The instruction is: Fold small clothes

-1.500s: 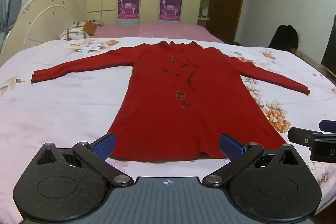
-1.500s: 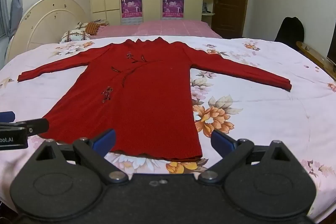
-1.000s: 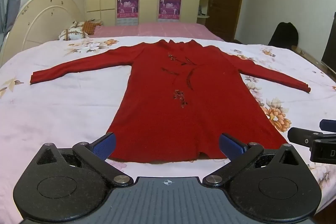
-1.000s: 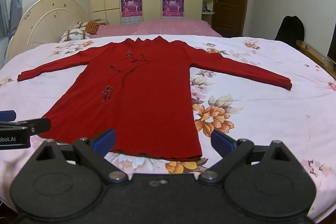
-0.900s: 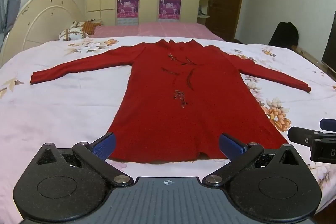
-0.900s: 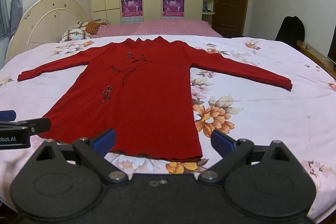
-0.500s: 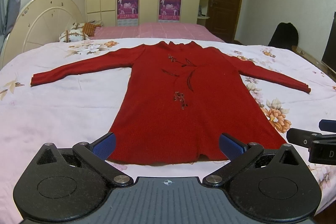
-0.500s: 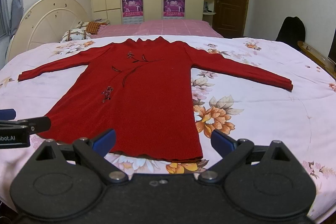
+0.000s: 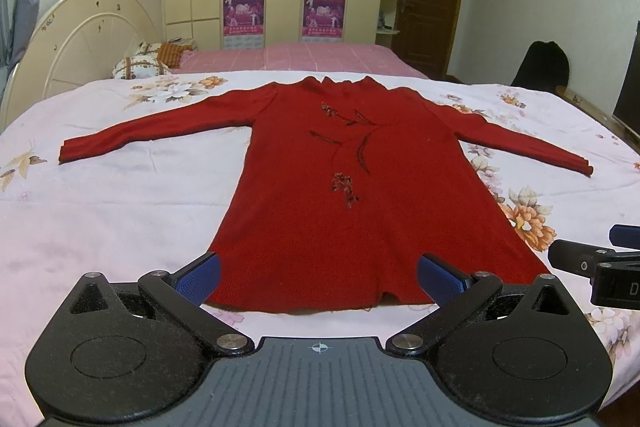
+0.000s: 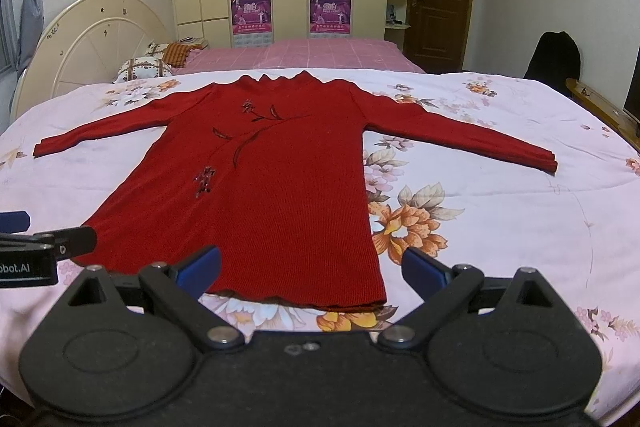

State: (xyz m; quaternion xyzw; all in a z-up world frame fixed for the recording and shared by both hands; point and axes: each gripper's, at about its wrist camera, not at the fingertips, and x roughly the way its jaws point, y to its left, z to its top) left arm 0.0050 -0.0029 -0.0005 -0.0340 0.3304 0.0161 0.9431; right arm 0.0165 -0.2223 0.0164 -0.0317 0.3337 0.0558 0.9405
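A red long-sleeved knit dress [image 9: 352,187] [image 10: 264,187] lies flat and face up on the bed, sleeves spread to both sides, hem nearest me. Dark embroidery runs down its chest. My left gripper [image 9: 318,277] hovers open just above the hem's middle, nothing between its blue pads. My right gripper [image 10: 310,273] is open too, over the hem's right corner. Each gripper shows at the other view's edge: the right one [image 9: 592,263] and the left one [image 10: 36,247].
The bed carries a pale pink floral sheet [image 10: 500,211]. A cream headboard [image 9: 80,39] and pillows [image 9: 152,61] stand at the far left. A second pink bed [image 9: 312,57] and wardrobe lie behind. A dark chair [image 10: 554,57] stands at the right.
Both grippers have risen and drawn back very slightly; the dress sits a little lower in view. Nothing was grasped and the dress has not moved.
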